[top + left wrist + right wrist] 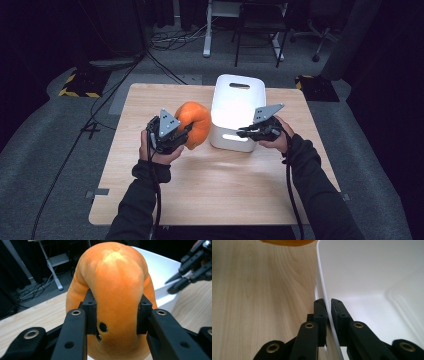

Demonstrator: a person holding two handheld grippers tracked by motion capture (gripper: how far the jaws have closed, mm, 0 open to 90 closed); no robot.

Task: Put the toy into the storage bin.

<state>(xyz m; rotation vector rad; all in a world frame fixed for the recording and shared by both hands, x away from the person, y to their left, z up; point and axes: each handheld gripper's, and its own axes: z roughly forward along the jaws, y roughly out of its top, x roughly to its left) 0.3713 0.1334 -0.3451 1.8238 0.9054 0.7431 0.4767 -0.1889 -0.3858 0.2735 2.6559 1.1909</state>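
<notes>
Orange plush pumpkin (117,297) is sitting clamped in our left gripper (176,136), pads pressing into both flanks and denting the fabric. We're holding it off the wooden table (210,185), just left of the white bin (235,107) and close to its side wall; whether it's touching the wall we can't tell from above.

Our right gripper (245,133) is pinching the bin's near rim: one jaw outside the wall, one inside, closed tight on the thin plastic edge (325,312).

Room to move: the near half of the table is lying bare in front of us. The bin is standing toward the far edge, slightly right of centre, mouth open upward. The table's left strip beside the pumpkin is open too.

View differences: the left gripper view is giving us two small dark spots on the pumpkin's lower face between the pads, plus the right gripper's black jaws off at upper right beside the bin. The right gripper view is showing us the bin's smooth white inside and a sliver of orange at the top edge. The high view is giving us both sleeves, the trailing cables and the handle slot (239,85) in the bin's far wall.
</notes>
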